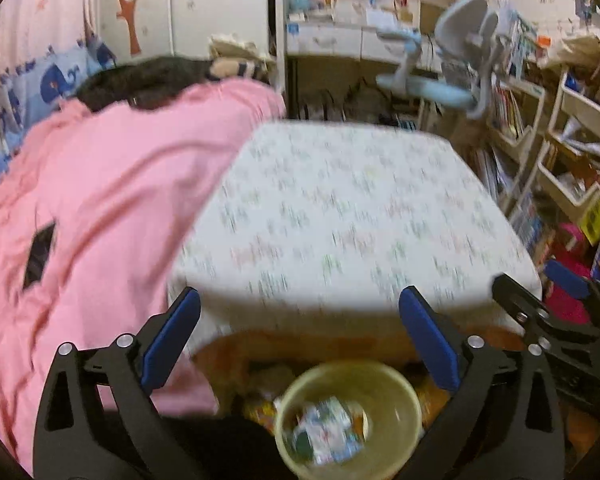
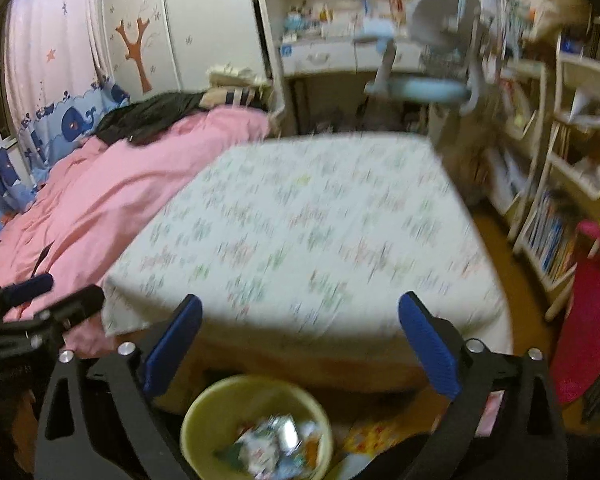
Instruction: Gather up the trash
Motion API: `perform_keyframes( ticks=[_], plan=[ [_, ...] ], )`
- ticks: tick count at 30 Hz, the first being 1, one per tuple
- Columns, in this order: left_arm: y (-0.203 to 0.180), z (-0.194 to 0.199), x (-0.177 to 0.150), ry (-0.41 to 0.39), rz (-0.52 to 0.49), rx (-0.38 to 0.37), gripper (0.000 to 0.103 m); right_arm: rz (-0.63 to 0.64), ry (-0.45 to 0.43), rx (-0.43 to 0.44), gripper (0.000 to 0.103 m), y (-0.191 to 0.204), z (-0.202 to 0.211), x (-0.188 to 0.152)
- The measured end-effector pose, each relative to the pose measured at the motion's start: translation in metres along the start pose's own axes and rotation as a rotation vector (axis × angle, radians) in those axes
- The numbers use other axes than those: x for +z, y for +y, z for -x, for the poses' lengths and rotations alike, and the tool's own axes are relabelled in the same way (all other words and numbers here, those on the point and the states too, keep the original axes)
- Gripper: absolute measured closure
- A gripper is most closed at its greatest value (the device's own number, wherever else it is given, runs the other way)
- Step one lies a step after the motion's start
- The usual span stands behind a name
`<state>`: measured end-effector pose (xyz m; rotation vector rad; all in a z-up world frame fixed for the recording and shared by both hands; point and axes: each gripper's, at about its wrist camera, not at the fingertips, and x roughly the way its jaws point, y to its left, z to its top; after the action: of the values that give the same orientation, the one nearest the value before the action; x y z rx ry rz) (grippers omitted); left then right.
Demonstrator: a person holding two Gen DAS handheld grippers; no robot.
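Observation:
A pale yellow round bin stands on the floor below the near edge of a table with a patterned white cloth. Crumpled wrappers lie inside it. In the right wrist view the bin also holds wrappers. My left gripper is open and empty above the bin. My right gripper is open and empty, also above the bin. Each gripper shows at the edge of the other's view: the right one, the left one. Both views are motion-blurred.
A bed with a pink quilt lies left of the table. Bookshelves and a pink bag stand at the right. A desk chair and desk are beyond the table. The table cloth fills the middle.

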<state>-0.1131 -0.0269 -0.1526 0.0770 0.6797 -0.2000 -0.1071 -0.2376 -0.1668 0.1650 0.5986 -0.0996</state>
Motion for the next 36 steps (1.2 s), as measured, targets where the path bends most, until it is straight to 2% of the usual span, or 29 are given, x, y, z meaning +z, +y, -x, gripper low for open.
perform_keyframes(
  ticks=[10,16,24,30,36],
  plan=[
    [0.000,-0.025,0.079,-0.137,-0.004,0.033,0.007,0.072,-0.090,-0.045,0.007,-0.005,-0.022,0.061],
    [-0.007,-0.045,0.123,-0.187,0.010,0.045,0.007,0.111,-0.134,-0.067,0.007,-0.007,-0.037,0.093],
    [-0.011,-0.069,0.143,-0.187,-0.002,0.036,0.007,0.077,-0.129,-0.058,0.007,-0.008,-0.062,0.107],
    [-0.011,-0.083,0.164,-0.188,0.008,0.040,0.007,0.102,-0.153,-0.081,0.007,-0.004,-0.075,0.121],
    [-0.009,-0.095,0.168,-0.179,0.021,0.049,0.007,0.076,-0.122,-0.078,0.007,-0.007,-0.084,0.119]
  ],
)
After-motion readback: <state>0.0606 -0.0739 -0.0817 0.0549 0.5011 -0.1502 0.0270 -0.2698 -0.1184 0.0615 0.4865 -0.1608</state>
